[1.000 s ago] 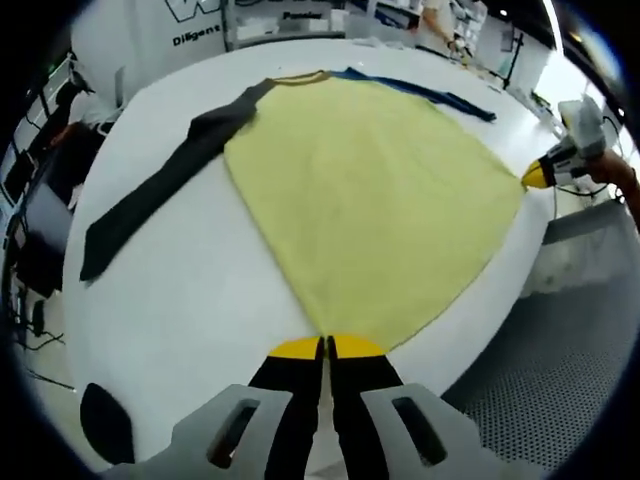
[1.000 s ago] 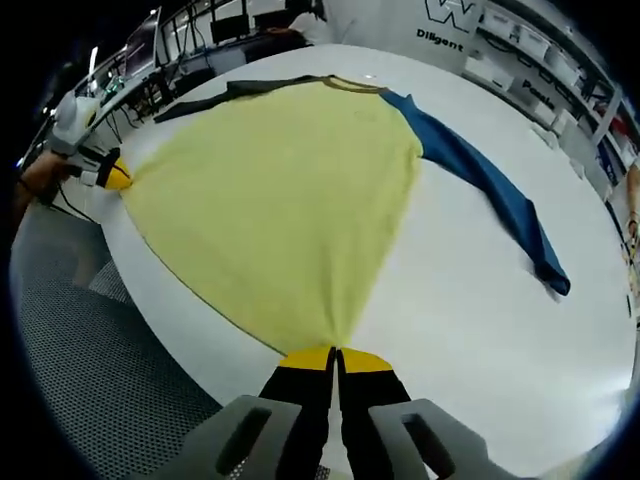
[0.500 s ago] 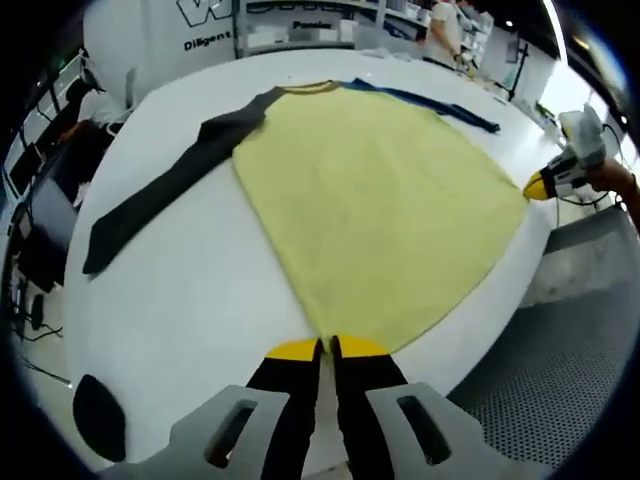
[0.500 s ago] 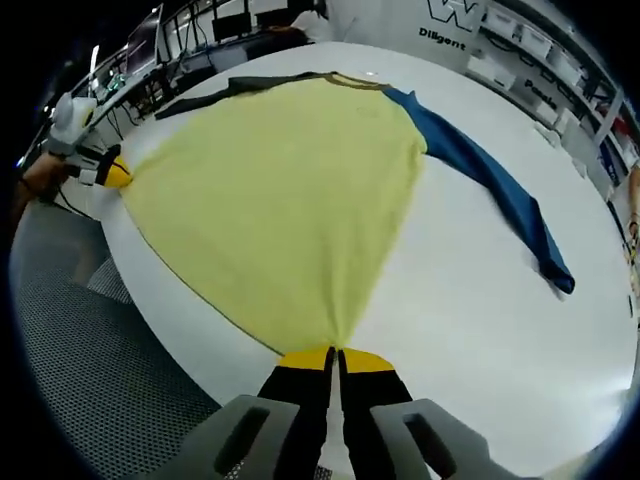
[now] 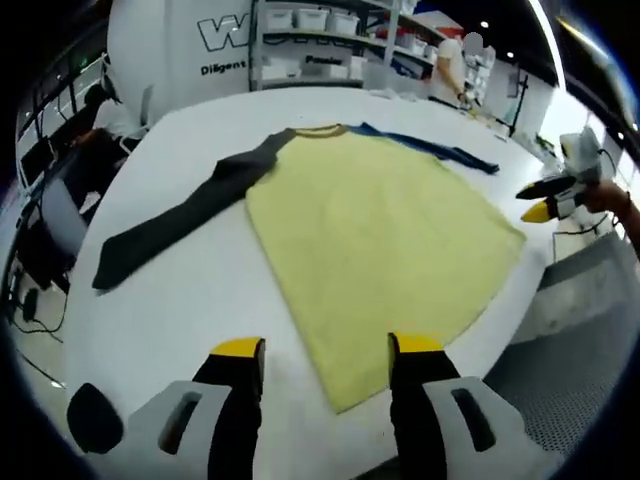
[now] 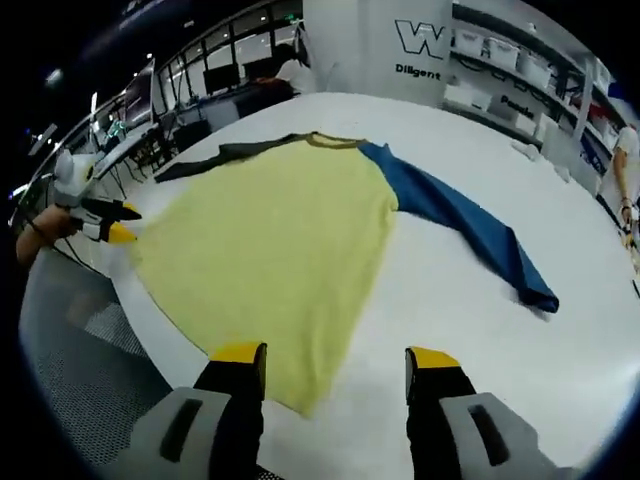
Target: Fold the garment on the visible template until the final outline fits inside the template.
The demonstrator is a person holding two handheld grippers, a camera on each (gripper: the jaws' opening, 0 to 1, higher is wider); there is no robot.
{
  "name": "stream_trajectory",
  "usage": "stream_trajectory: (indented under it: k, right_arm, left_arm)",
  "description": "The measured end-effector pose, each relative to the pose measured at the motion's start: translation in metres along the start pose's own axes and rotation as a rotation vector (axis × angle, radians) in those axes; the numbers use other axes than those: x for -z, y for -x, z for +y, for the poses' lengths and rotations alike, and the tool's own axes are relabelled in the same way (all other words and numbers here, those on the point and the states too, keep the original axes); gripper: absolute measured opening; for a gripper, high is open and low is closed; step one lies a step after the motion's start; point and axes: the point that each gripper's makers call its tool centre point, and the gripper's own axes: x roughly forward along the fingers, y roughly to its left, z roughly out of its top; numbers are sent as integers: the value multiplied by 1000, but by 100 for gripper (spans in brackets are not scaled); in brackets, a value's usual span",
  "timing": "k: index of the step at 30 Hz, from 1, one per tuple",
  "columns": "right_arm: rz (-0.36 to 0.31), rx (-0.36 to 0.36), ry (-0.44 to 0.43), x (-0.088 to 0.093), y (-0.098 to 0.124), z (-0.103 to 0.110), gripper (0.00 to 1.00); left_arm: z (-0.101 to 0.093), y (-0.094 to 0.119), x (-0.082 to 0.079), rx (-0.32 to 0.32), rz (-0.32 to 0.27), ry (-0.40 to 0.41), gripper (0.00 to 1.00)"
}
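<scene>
The white desk (image 5: 190,290) carries everything, its near edge curving past my jaws in both views, with perforated grey floor (image 6: 70,360) beyond that edge.

Spread flat on the desk lies the garment (image 5: 380,230), a shirt with a pale yellow body. In the left gripper view its hem corner points toward 6 o'clock and ends between my two jaws, while the collar sits up at 12 o'clock. In the right gripper view the garment (image 6: 270,250) likewise runs from the collar at 12 o'clock down to a hem corner just inside my left-hand jaw.

The dark grey sleeve (image 5: 180,215) stretches from the shoulder out toward 9 o'clock in the left gripper view. The blue sleeve (image 6: 460,225) angles toward 3 o'clock in the right gripper view and shows as a thin blue strip (image 5: 430,148) past the collar in the left gripper view.

My left gripper (image 5: 325,348) now stands with its jaws spread wide and nothing between them; half a second ago they were pinched together on the hem corner. That corner now lies loose on the desk. My right gripper (image 6: 337,355) has done the same: jaws wide apart and empty, where before they were closed on the opposite hem corner.

Each gripper also appears in the other's view, lifted just off the cloth edge: the right one (image 5: 540,200) at 3 o'clock, the left one (image 6: 110,222) at 9 o'clock, where both earlier touched the fabric.
</scene>
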Motion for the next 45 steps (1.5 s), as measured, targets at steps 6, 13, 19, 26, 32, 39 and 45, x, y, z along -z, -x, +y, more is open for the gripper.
stream_trajectory:
  k: [6,13,19,26,32,39,45]
  right_arm:
    - [-64,53,-16,-20,1,-36,63]
    - [-73,141,1,-33,-3,-90,64]
    - [-68,177,-75,-31,-16,-129,61]
    - [-42,214,-114,-24,-32,-158,46]
    - [-1,256,-109,-16,-42,-173,34]
    - [64,321,-38,-9,-49,-192,16]
    - [84,343,-20,-8,-53,-206,0]
  left_arm:
    - [0,5,-19,-16,-91,-18,80]
    - [-6,13,-37,-12,-176,-5,94]
    - [-8,13,-43,-16,-204,17,99]
    - [-9,11,-46,-23,-218,11,99]
    - [-19,4,-35,11,-180,15,99]
    - [-14,4,-40,-11,-200,-22,99]
    - [-11,5,-43,-35,-215,-43,99]
